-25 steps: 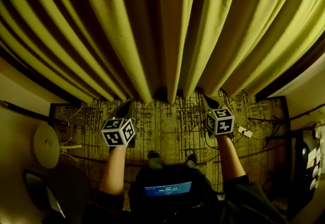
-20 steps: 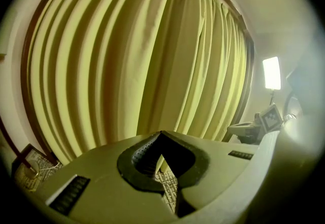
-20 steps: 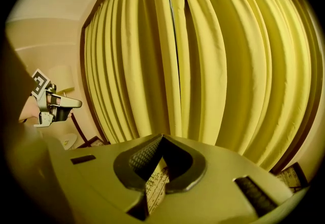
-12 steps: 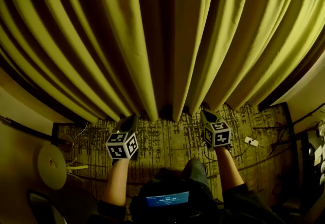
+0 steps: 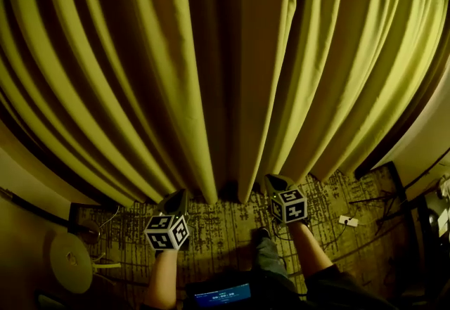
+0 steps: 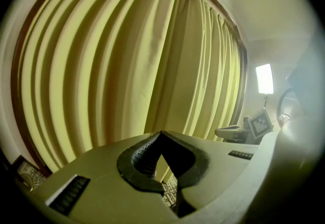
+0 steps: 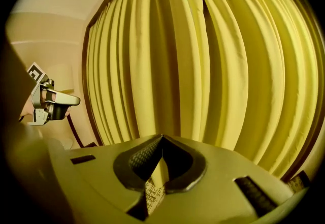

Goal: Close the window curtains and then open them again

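Curtains (image 5: 176, 55) meet at centre; left tongs (image 5: 176, 195), right tongs (image 5: 271, 181), both closed, near hems.

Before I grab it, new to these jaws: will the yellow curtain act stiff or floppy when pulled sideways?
Probably floppy: the curtain hangs in deep, soft folds, so it should bunch rather than move as one sheet. Likely fairly heavy: it looks thick and reaches down to the carpet.

- Cut off by the head view's upper edge: tops of the curtains (image 5: 211, 69).
- Too small to read: print on the lit screen (image 5: 222, 294) at the lower edge.
- Cropped at that same edge: left forearm (image 5: 163, 280) and right forearm (image 5: 309, 256).
- Too dim to identify: pale round disc (image 5: 70, 261), lower left.
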A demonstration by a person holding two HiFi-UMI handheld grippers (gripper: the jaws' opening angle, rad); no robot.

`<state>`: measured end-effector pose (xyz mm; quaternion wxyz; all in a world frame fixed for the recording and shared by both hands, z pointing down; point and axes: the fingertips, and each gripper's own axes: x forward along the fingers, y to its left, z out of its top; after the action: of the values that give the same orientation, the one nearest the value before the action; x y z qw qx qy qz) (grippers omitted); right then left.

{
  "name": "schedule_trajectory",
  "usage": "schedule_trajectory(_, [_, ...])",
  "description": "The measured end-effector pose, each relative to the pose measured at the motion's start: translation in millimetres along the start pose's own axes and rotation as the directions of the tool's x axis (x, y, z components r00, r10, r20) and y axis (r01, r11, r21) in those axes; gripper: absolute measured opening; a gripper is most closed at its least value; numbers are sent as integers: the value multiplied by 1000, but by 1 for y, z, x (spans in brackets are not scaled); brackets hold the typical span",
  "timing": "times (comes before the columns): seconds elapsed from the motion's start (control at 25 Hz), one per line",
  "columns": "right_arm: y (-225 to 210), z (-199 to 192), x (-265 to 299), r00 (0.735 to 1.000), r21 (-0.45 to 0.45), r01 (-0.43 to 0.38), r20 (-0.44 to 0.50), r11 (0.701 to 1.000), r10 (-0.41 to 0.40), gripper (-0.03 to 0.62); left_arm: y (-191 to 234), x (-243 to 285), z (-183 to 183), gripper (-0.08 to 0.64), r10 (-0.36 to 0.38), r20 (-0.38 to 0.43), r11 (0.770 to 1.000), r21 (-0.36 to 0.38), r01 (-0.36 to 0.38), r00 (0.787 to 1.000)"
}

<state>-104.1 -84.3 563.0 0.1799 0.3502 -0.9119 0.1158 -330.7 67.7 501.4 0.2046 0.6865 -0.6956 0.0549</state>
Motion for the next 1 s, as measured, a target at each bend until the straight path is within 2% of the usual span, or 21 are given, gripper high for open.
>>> schedule_trajectory(0.16, [-20, 61, 6, 988, -61, 71, 139, 996, -62, 43, -7, 11, 18, -12, -5, 20, 1000, -6, 5, 1000])
schedule_trajectory(0.24, [-33, 111, 4, 966, -88, 100, 246, 991, -76, 146, -15, 23, 31, -12, -14, 32, 1000, 6, 14, 999])
schedule_trajectory(0.28, [-39, 139, 1, 951, -97, 110, 301, 989, -76, 199, -20, 30, 38, -11, -19, 38, 1000, 11, 19, 999])
schedule_trajectory(0.36, [-50, 197, -7, 913, -127, 133, 400, 983, -72, 262, -29, 43, 52, -11, -30, 48, 999, 24, 29, 998])
schedule_trajectory(0.4, [-54, 226, -11, 893, -149, 150, 445, 977, -69, 321, -33, 51, 59, -11, -36, 51, 999, 33, 35, 998])
schedule_trajectory(0.52, [-70, 304, -17, 835, -211, 224, 544, 952, -76, 429, -43, 73, 86, -11, -55, 65, 997, 63, 51, 996])
schedule_trajectory(0.72, [-73, 398, -8, 784, -307, 274, 620, 911, -27, 466, -60, 113, 132, -12, -73, 101, 993, 104, 62, 992])
schedule_trajectory(0.92, [-72, 461, 10, 741, -364, 310, 671, 878, 17, 500, -72, 145, 161, -11, -53, 125, 992, 116, 39, 991])
schedule_trajectory(1.0, [-71, 479, 18, 733, -379, 319, 679, 869, 27, 506, -75, 156, 168, -11, -36, 132, 993, 112, 21, 991])
